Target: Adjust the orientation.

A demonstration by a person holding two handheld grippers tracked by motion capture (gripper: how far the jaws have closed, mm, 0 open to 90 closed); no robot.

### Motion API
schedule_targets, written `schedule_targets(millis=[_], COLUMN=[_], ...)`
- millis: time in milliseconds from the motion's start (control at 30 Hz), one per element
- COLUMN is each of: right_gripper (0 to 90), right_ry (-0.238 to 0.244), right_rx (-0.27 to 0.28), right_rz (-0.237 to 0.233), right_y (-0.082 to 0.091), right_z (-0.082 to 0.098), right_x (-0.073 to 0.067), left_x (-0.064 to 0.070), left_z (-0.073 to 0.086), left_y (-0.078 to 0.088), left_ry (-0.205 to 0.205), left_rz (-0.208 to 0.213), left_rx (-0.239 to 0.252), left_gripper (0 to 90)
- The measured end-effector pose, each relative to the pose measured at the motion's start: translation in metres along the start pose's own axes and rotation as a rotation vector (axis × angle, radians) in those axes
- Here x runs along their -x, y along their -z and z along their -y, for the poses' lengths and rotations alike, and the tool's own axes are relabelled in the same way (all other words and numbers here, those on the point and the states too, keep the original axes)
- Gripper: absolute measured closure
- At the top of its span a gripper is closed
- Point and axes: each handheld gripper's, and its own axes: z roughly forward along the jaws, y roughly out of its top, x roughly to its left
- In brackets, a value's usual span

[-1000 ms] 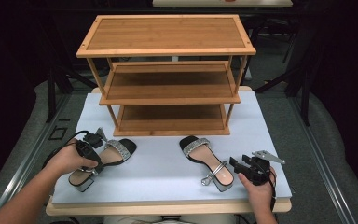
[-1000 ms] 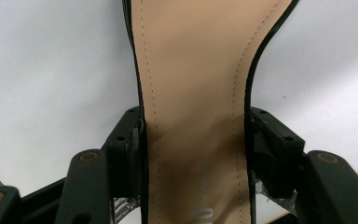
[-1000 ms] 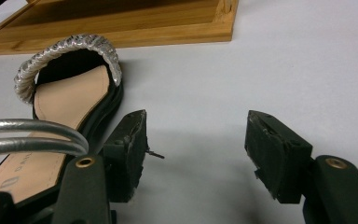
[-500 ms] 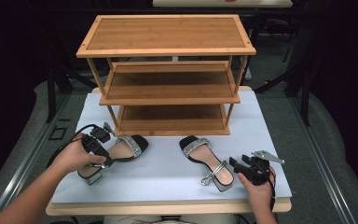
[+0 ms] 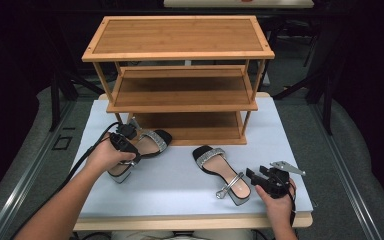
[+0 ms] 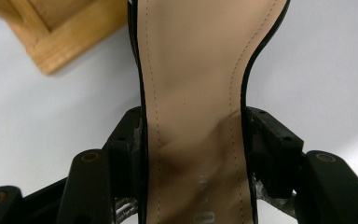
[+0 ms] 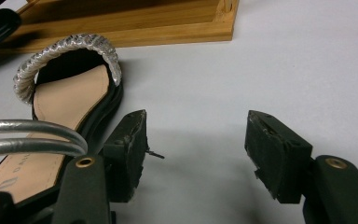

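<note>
By the rack, left gripper (image 5: 126, 146) clamps sandal (image 5: 147, 147).

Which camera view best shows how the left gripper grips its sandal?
The left gripper view: the sandal lies between the left gripper jaws, pads pressing both edges of the sole at its narrow waist. The high view shows the hand covering that grip beside the wooden rack. The right gripper view shows the other sandal instead.

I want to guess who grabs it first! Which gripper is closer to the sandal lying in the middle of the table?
Right. The right gripper sits open just beside that sandal's heel end, not touching. The left gripper is farther off, clamped on the other sandal near the rack.
</note>
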Motion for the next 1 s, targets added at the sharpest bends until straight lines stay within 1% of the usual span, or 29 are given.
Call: schedule_targets(millis=[33, 67, 133, 200, 300, 367, 400, 433, 467, 500, 533, 567, 600, 633, 667, 733, 767, 833, 867, 900, 967, 1000], right_gripper=[38.3, 38.3, 38.4, 38.3, 38.4, 38.3, 38.4, 38.4, 38.4, 38.3, 38.4, 38.4, 38.3, 38.3, 38.4, 38.4, 38.3, 38.3, 38.3, 38.3, 38.3, 38.3], right_ry=[-0.002, -0.002, 0.000, -0.002, 0.000, 0.001, 0.000, -0.002, -0.002, 0.000, 0.000, -0.001, -0.002, -0.002, -0.001, -0.001, -0.003, -0.003, -0.003, -0.003, -0.003, -0.005], right_rx=[0.014, 0.014, 0.001, 0.000, 0.001, 0.002, 0.001, 0.001, 0.001, 0.002, 0.002, 0.002, 0.001, 0.001, 0.002, 0.001, 0.001, 0.001, 0.001, 0.002, 0.003, 0.004], right_rz=[-0.003, -0.003, -0.001, -0.004, -0.005, -0.005, -0.005, -0.006, -0.005, -0.006, -0.006, -0.006, -0.005, -0.005, -0.005, -0.006, -0.006, -0.005, -0.005, -0.004, -0.005, -0.005], right_y=[-0.001, -0.001, 0.000, -0.001, -0.001, 0.000, 0.000, 0.000, 0.000, 0.000, 0.000, 0.000, 0.000, 0.000, 0.000, 0.000, 0.000, -0.001, -0.001, 0.000, 0.000, 0.000], right_z=[0.000, 0.000, 0.000, 0.000, 0.000, 0.000, 0.000, 0.000, 0.000, 0.000, 0.000, 0.000, 0.000, 0.000, 0.000, 0.000, 0.000, 0.000, 0.000, 0.000, 0.000, 0.000], right_x=[0.000, 0.000, 0.001, 0.001, 0.001, 0.001, 0.002, 0.002, 0.002, 0.002, 0.002, 0.001, 0.001, 0.001, 0.001, 0.001, 0.001, 0.001, 0.001, 0.000, 0.000, 0.000], left_x=[0.000, 0.000, 0.001, 0.001, 0.003, 0.005, 0.006, 0.007, 0.007, 0.007, 0.006, 0.005, 0.004, 0.002, 0.002, 0.000, -0.002, -0.006, -0.006, -0.013, -0.021, -0.023], left_z=[-0.004, -0.004, -0.008, -0.011, -0.012, -0.011, -0.011, -0.010, -0.009, -0.009, -0.007, -0.006, -0.004, 0.000, 0.004, 0.012, 0.018, 0.030, 0.030, 0.045, 0.062, 0.067], left_y=[-0.003, -0.003, -0.008, -0.014, -0.020, -0.022, -0.022, -0.022, -0.021, -0.018, -0.013, -0.007, 0.000, 0.010, 0.018, 0.033, 0.040, 0.052, 0.052, 0.062, 0.068, 0.068], left_ry=[0.020, 0.020, 0.039, 0.039, 0.037, 0.022, 0.009, 0.006, 0.001, -0.004, -0.002, -0.006, -0.007, -0.001, 0.000, -0.032, -0.031, -0.051, -0.051, -0.070, -0.064, -0.062], left_rz=[0.000, 0.000, -0.021, -0.033, -0.049, -0.065, -0.065, -0.065, -0.053, -0.061, -0.053, -0.061, -0.049, -0.007, 0.025, 0.031, 0.025, 0.003, 0.003, 0.009, 0.036, 0.039], left_rx=[0.008, 0.008, 0.012, -0.001, -0.019, -0.016, -0.023, -0.027, -0.027, -0.024, 0.000, 0.025, 0.056, 0.091, 0.123, 0.168, 0.182, 0.205, 0.205, 0.240, 0.277, 0.289], left_gripper=[43.4, 43.4, 43.4, 43.4, 43.2, 43.0, 42.7, 42.2, 41.5, 40.7, 39.9, 38.8, 37.3, 37.5, 37.1, 37.0, 37.0, 37.0, 37.0, 37.0, 37.0, 37.1])
